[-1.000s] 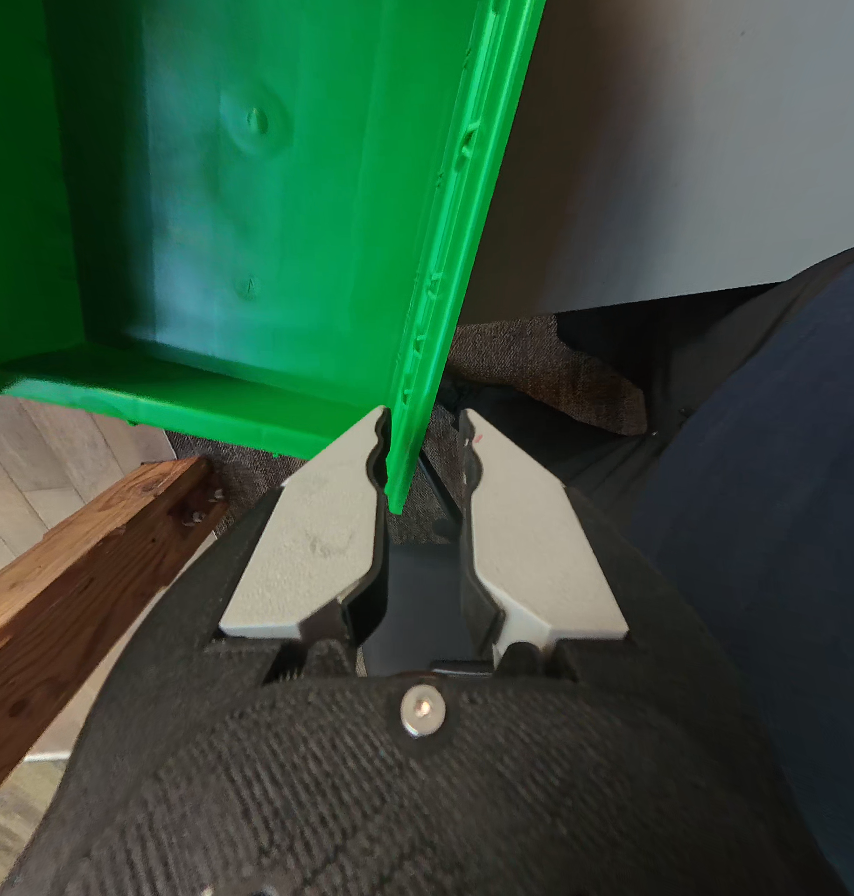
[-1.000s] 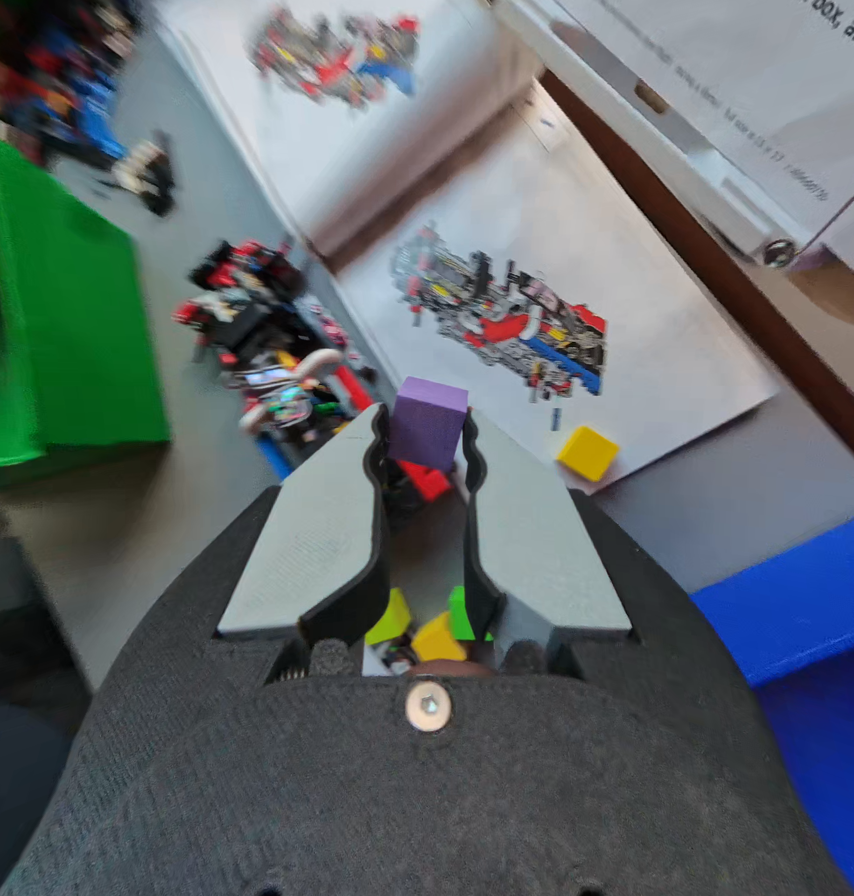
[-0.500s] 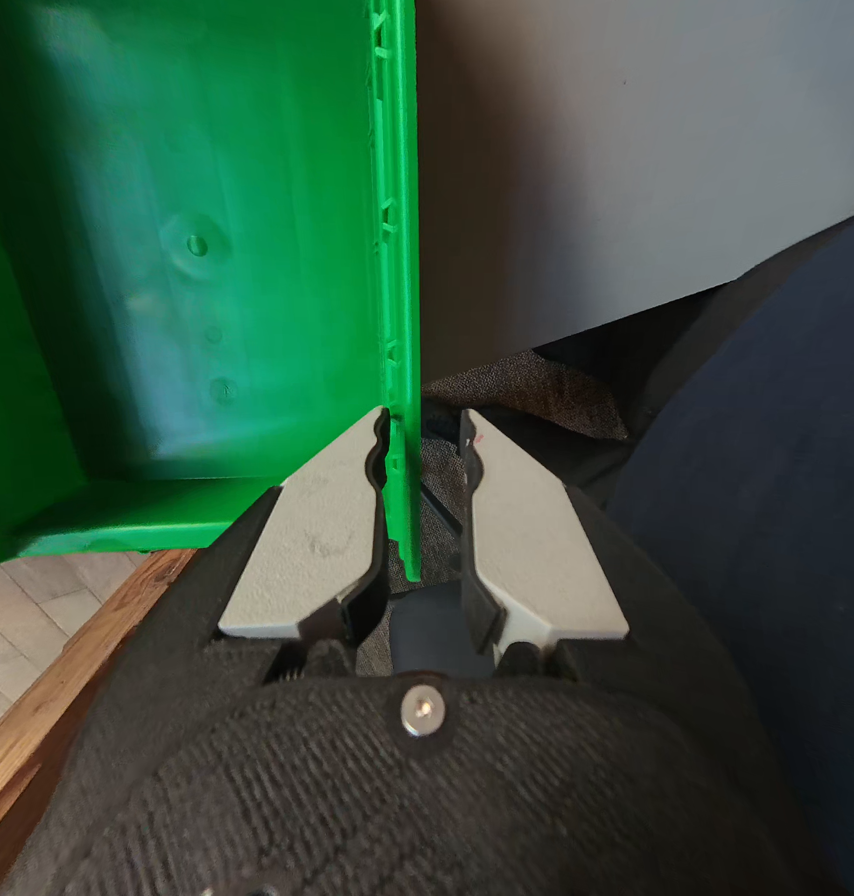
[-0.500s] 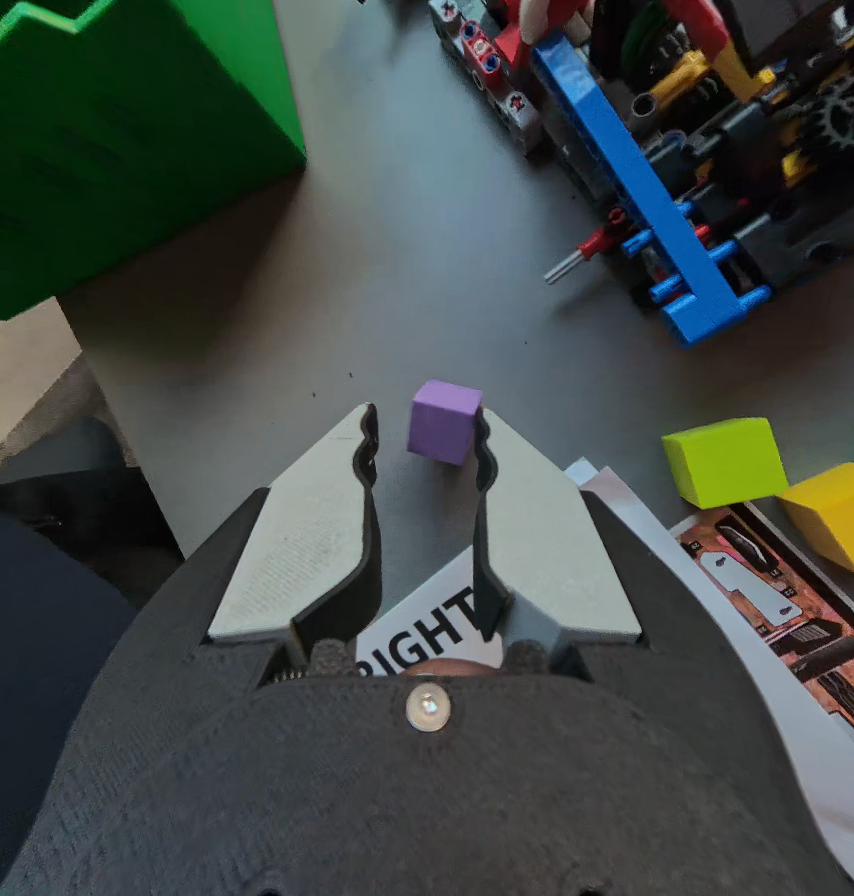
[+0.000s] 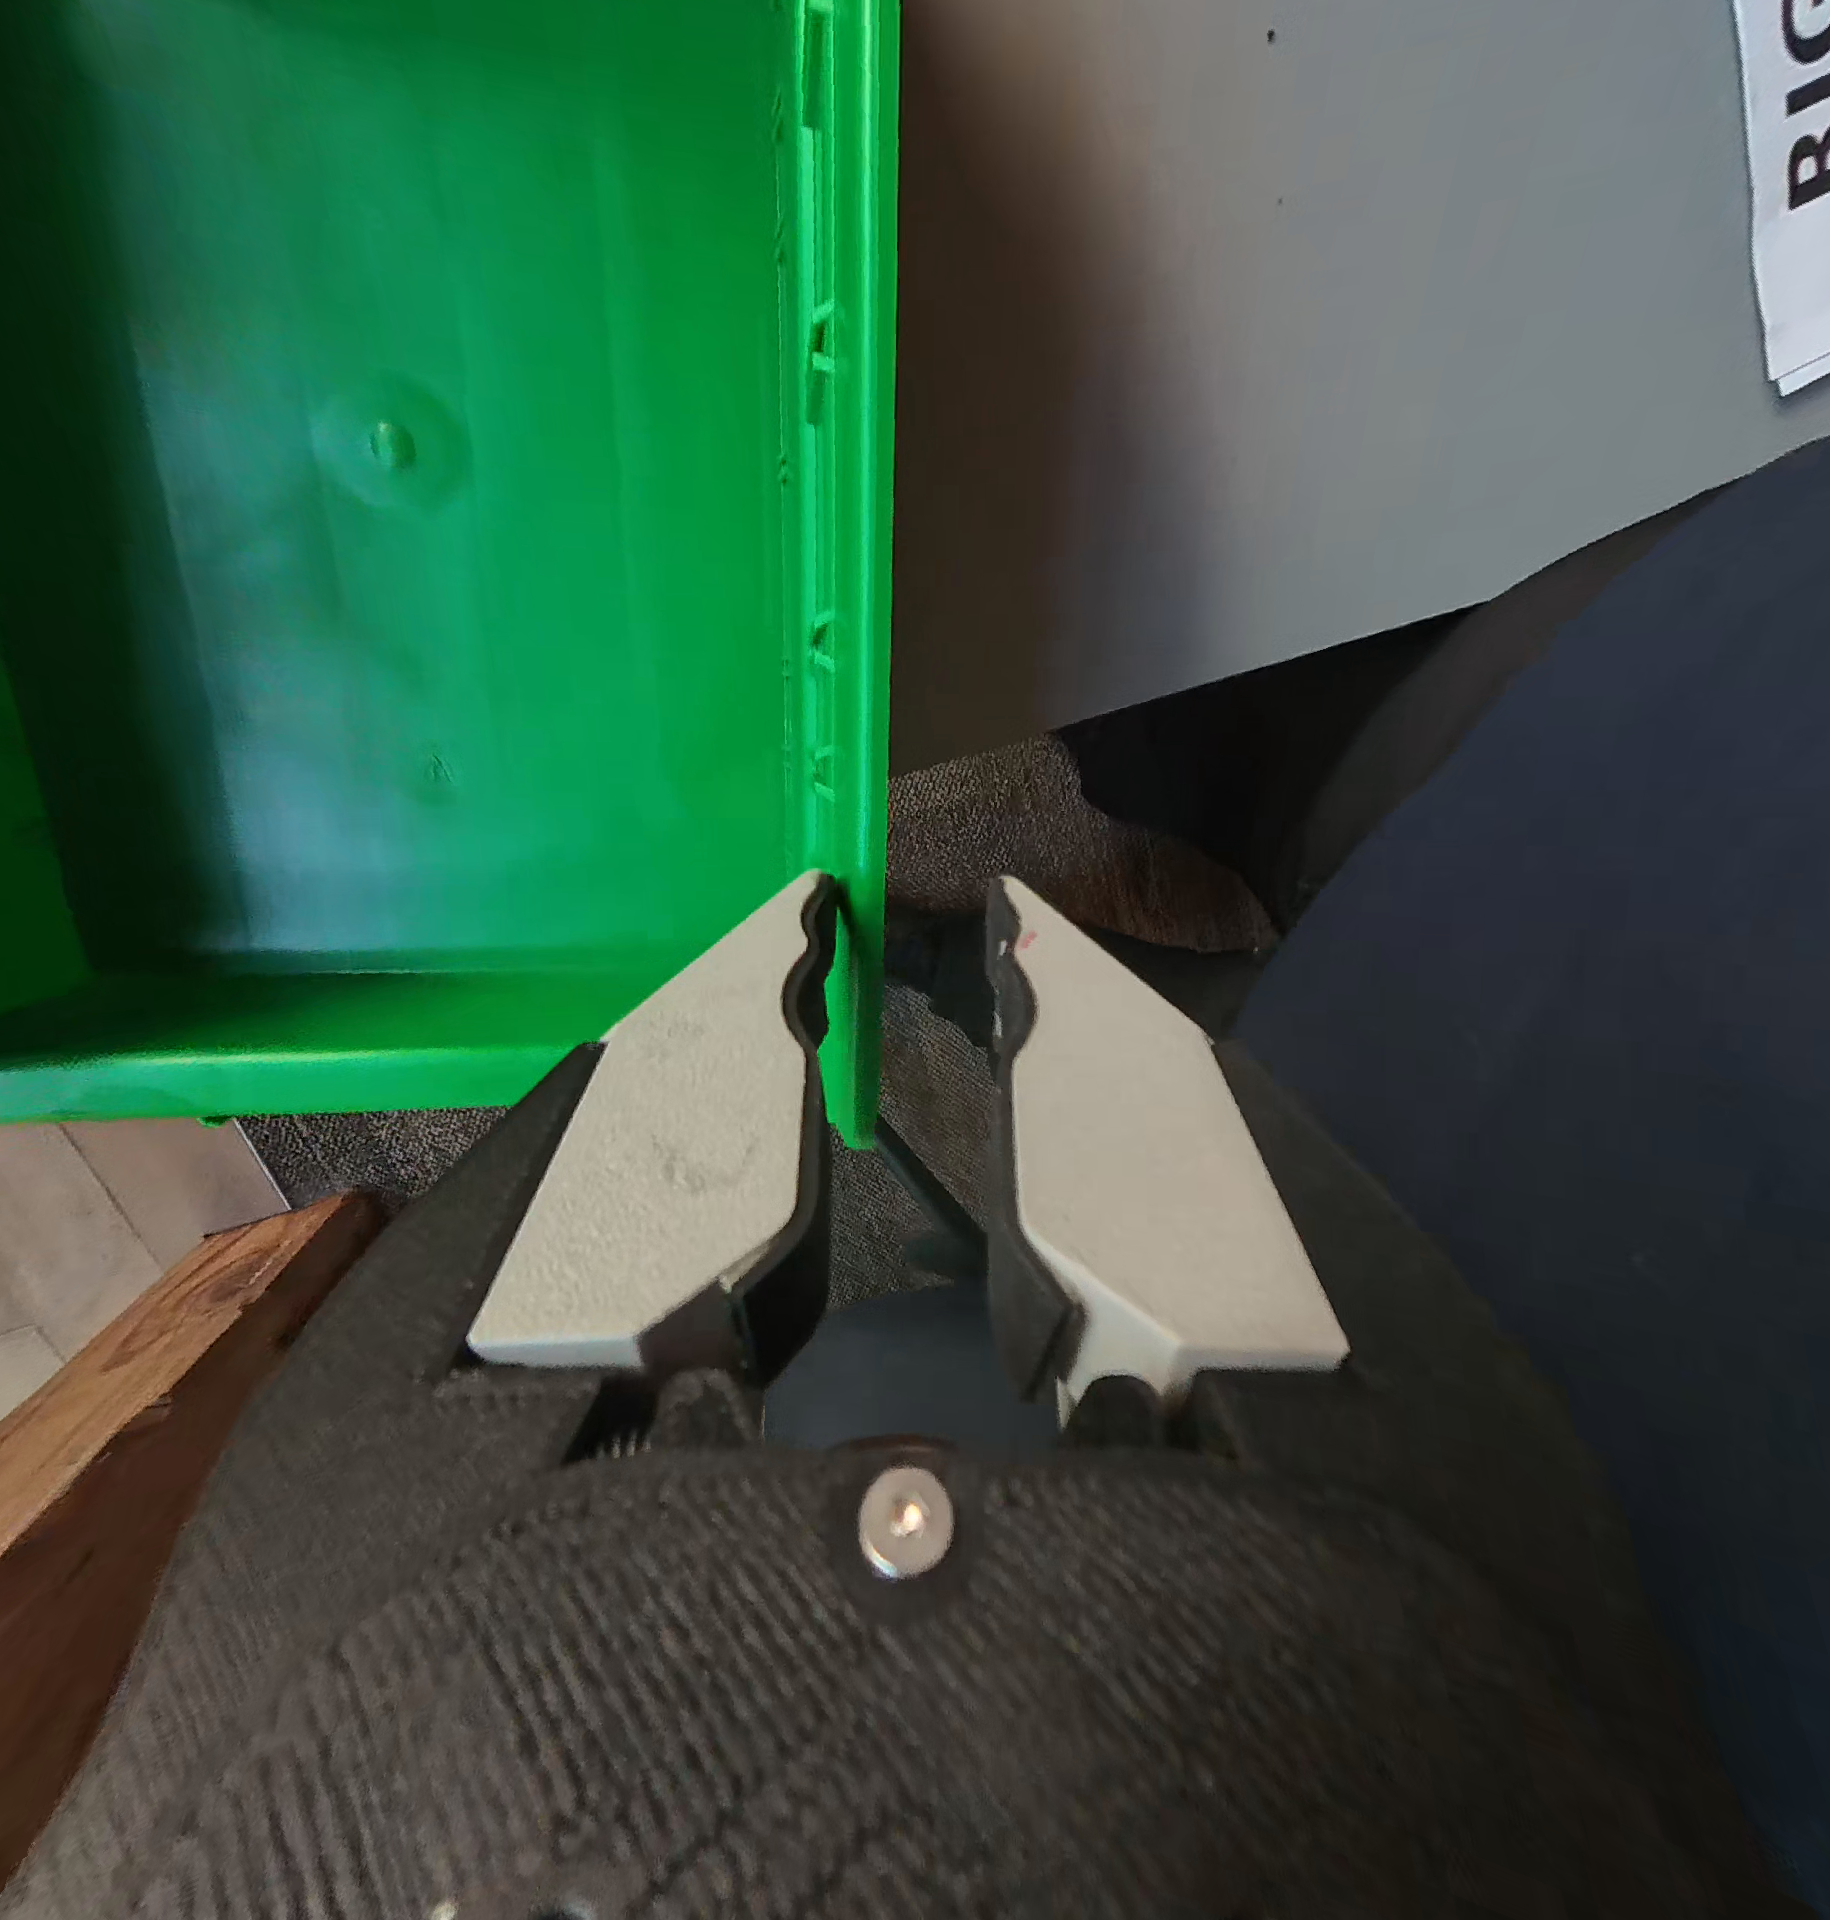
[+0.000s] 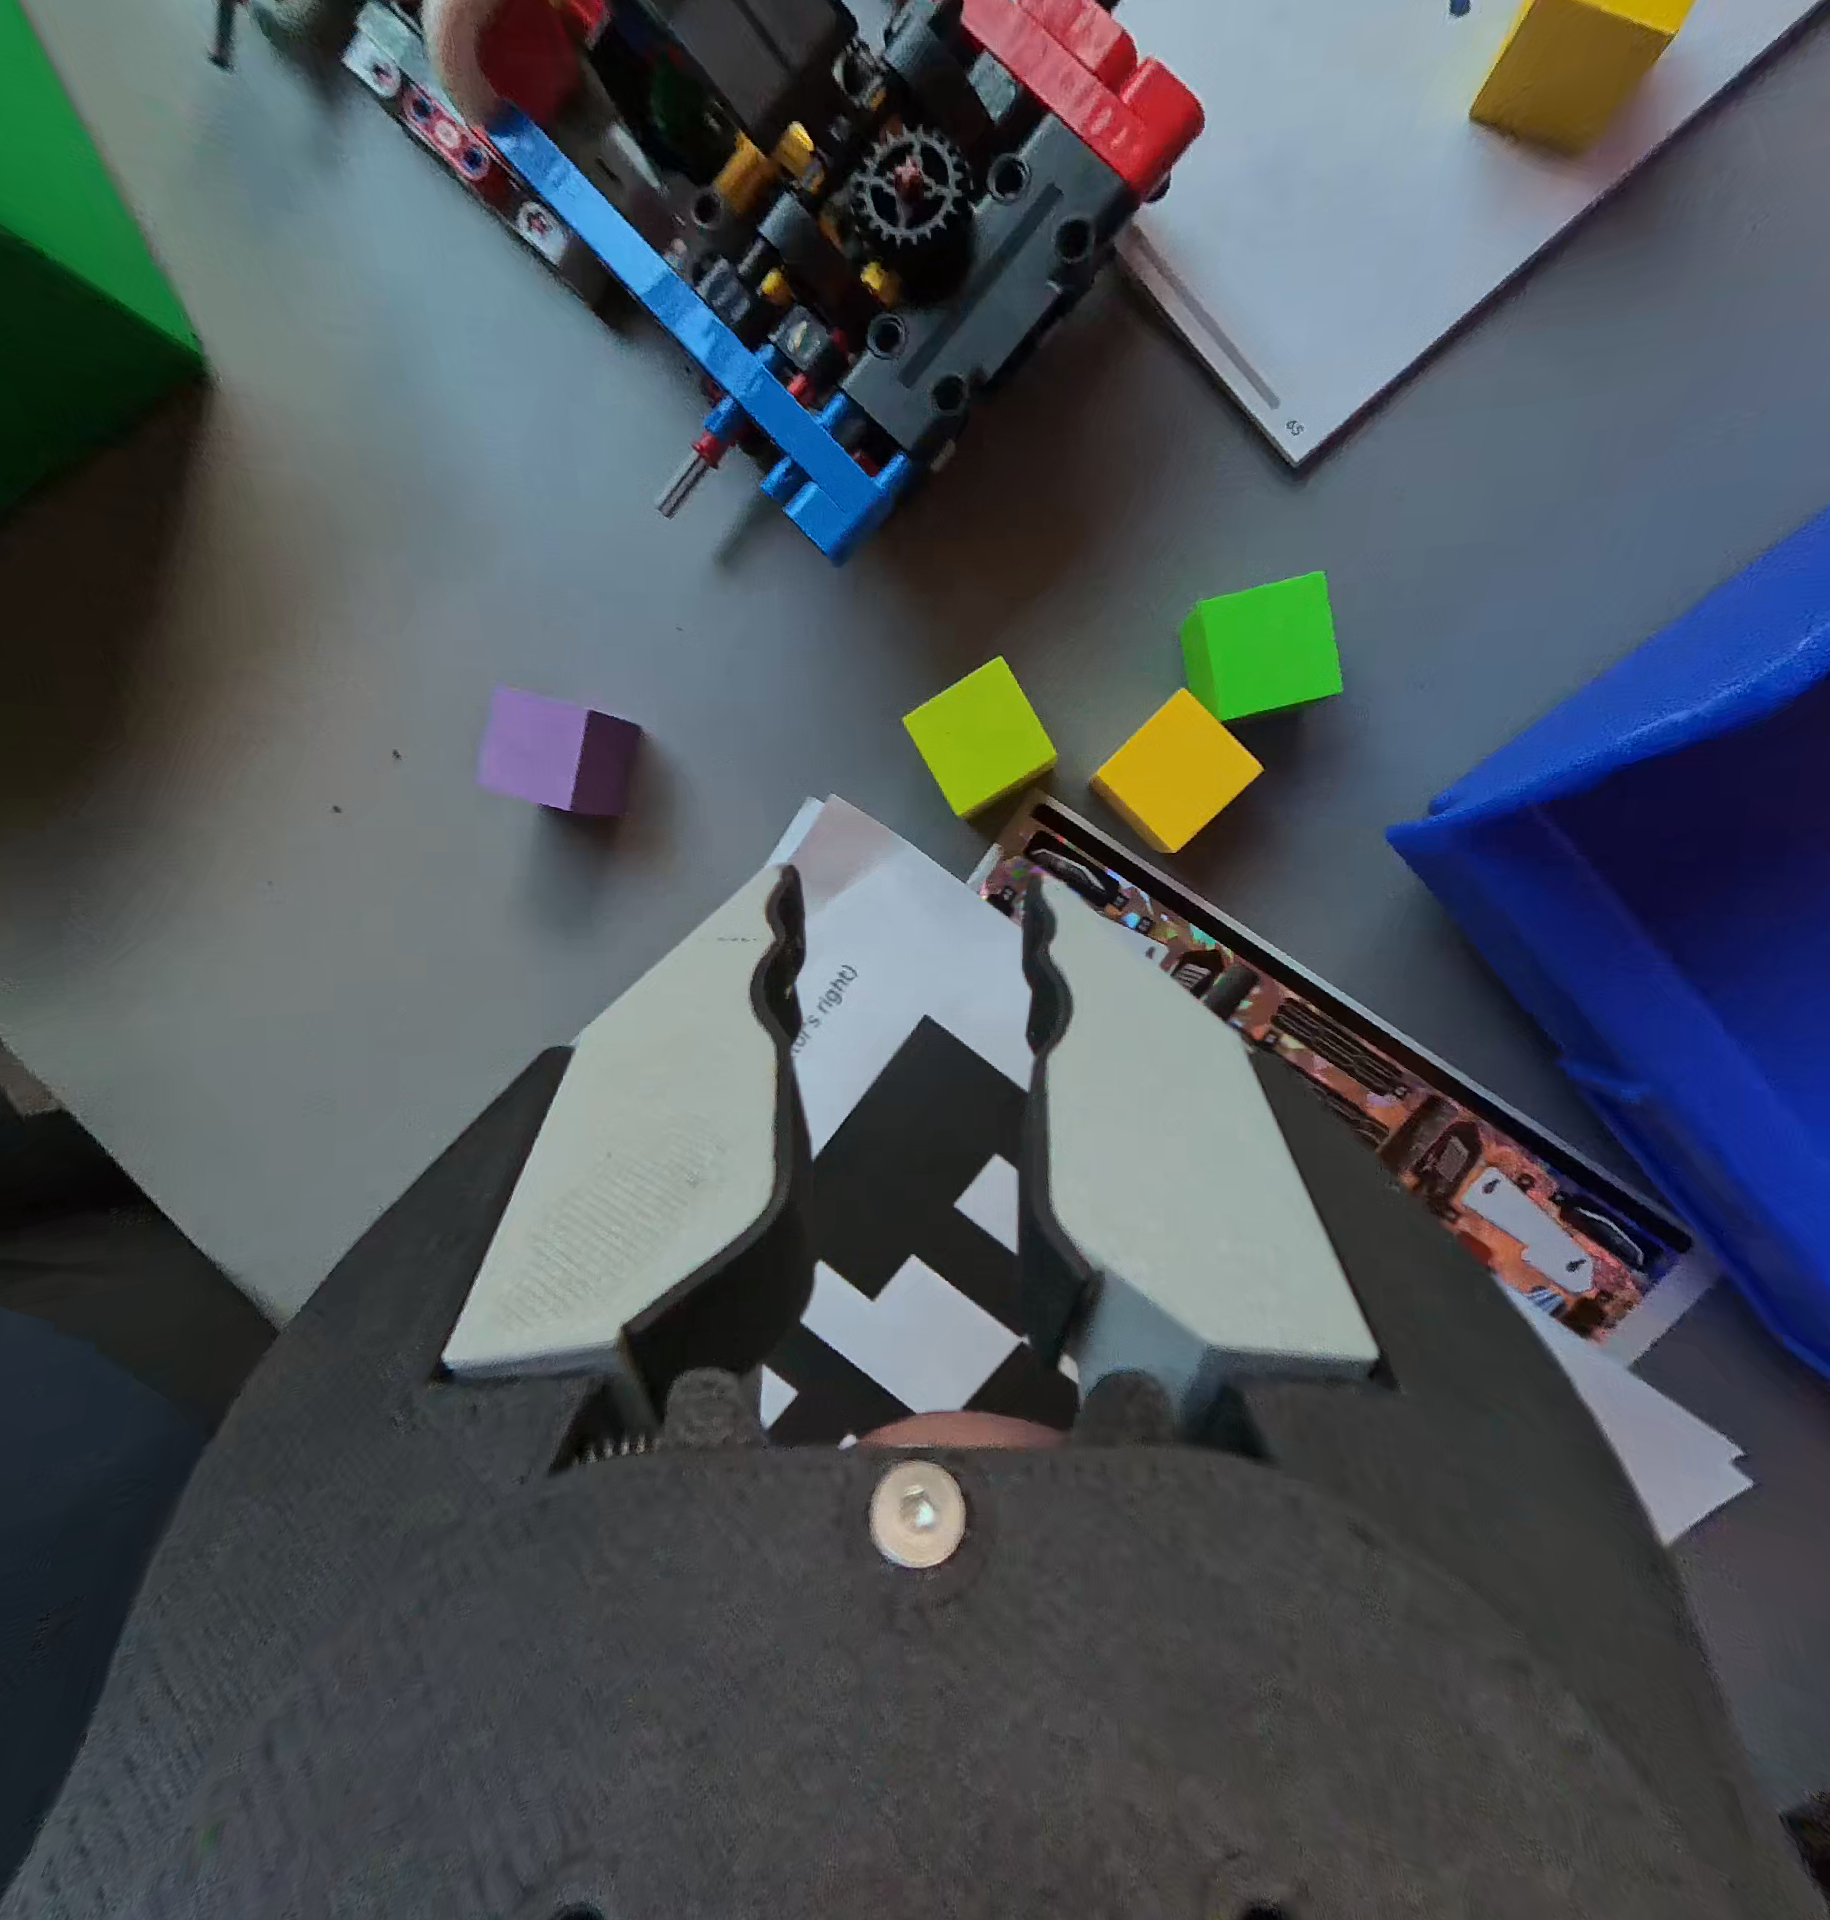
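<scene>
Left gripper (image 5: 911,935): jaws part open astride green bin (image 5: 423,520) wall; only the left pad touches. Right gripper (image 6: 911,925): open, empty, near purple cube (image 6: 558,750). Close squarely before lifting.

L gripper (image 5: 911,997) fingers straddle green bin (image 5: 454,520) wall, R finger clear.

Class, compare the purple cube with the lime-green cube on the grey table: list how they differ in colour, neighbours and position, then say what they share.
1. Colour: the purple cube is violet; the lime-green cube is yellowish green.
2. Neighbours: the purple cube stands alone; the lime-green cube sits close beside a yellow cube.
3. Position: the purple cube lies on bare table; the lime-green cube sits by the corner of a printed sheet.
Shared: both look alike in shape and size, rest on the table, ungripped.
</scene>
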A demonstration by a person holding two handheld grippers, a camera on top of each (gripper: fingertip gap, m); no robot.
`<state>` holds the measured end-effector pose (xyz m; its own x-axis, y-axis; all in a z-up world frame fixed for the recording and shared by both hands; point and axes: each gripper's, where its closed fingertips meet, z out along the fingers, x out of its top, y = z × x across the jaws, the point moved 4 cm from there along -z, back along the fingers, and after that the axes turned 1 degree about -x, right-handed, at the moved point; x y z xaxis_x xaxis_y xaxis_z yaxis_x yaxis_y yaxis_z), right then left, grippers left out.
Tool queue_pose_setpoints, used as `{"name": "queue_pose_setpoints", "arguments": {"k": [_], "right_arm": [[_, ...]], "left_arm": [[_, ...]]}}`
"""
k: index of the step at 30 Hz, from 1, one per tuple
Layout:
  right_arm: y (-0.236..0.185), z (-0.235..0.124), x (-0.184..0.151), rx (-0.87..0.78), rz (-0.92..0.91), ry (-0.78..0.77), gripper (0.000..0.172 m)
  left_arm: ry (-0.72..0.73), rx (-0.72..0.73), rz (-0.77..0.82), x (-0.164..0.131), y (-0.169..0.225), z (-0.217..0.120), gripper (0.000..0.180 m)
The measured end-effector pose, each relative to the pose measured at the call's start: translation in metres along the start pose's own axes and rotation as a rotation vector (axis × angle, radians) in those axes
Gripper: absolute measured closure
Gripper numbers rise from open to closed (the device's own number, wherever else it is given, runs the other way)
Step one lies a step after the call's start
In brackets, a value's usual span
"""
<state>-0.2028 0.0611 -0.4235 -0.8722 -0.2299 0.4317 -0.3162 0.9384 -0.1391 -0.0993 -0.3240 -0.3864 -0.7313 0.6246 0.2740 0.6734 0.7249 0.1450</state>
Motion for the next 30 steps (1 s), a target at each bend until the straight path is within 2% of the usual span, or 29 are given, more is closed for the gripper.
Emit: {"name": "queue_pose_setpoints", "arguments": {"k": [7, 12, 15, 18, 22, 24, 26, 30], "right_arm": [[0.009, 0.036, 0.015, -0.059, -0.273, -0.109, 0.13], [0.008, 0.052, 0.016, -0.062, -0.39, -0.18, 0.145], [-0.012, 0.038, 0.02, 0.039, -0.352, -0.105, 0.145], [-0.04, 0.03, 0.002, 0.16, -0.337, -0.095, 0.144], [-0.053, 0.037, -0.033, 0.154, -0.402, -0.161, 0.131], [-0.053, 0.032, -0.03, 0.166, -0.375, -0.097, 0.129], [-0.042, 0.021, -0.018, 0.16, -0.305, -0.018, 0.129], [0.017, 0.011, 0.006, -0.065, -0.148, 0.036, 0.129]], "left_arm": [[-0.011, 0.01, 0.008, -0.001, 0.001, -0.002, 0.152], [-0.021, 0.018, 0.016, 0.002, 0.002, -0.003, 0.153], [-0.018, 0.023, 0.011, 0.002, 0.002, -0.004, 0.153], [-0.017, 0.023, -0.002, 0.002, 0.003, -0.002, 0.152], [-0.024, 0.014, -0.004, 0.004, 0.005, 0.001, 0.152], [-0.023, 0.014, 0.006, 0.007, 0.006, 0.0, 0.152], [-0.023, 0.017, 0.012, 0.008, 0.005, -0.001, 0.152], [-0.025, 0.014, 0.008, 0.008, 0.004, -0.001, 0.153]]}}
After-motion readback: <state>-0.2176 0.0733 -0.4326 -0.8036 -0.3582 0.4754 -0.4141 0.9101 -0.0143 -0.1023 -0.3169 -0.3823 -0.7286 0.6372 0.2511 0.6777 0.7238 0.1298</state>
